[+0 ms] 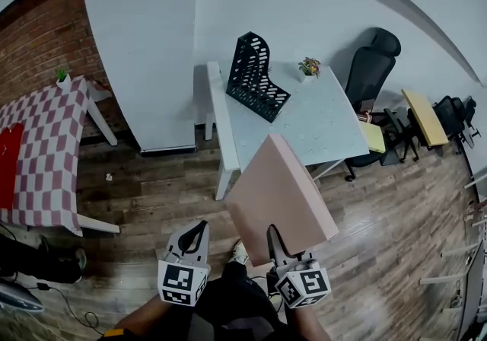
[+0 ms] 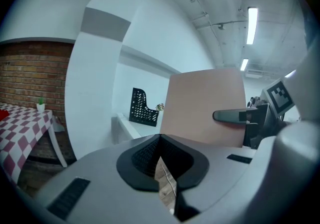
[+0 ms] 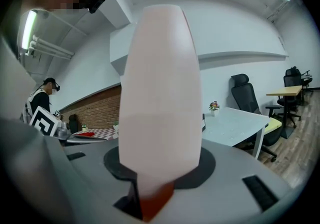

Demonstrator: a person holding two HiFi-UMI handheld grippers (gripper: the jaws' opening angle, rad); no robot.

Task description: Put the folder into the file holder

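Observation:
A large pink folder [image 1: 278, 191] is held up in the air in front of the white table [image 1: 319, 126], with my right gripper [image 1: 272, 234] shut on its near lower edge. In the right gripper view the folder [image 3: 160, 93] stands edge-on between the jaws of that gripper [image 3: 155, 188] and hides most of the table behind it. The black mesh file holder [image 1: 255, 77] stands on the table's far left part. My left gripper [image 1: 199, 227] hangs left of the folder, shut and empty. From the left gripper [image 2: 160, 140], the folder [image 2: 205, 108] and file holder [image 2: 142, 108] show ahead.
A small potted plant [image 1: 309, 67] sits on the table beside the file holder. A black office chair [image 1: 373, 65] and a yellow desk [image 1: 424, 115] stand to the right. At the left is a checkered table [image 1: 46, 149]. A person [image 3: 42, 100] stands off to the left.

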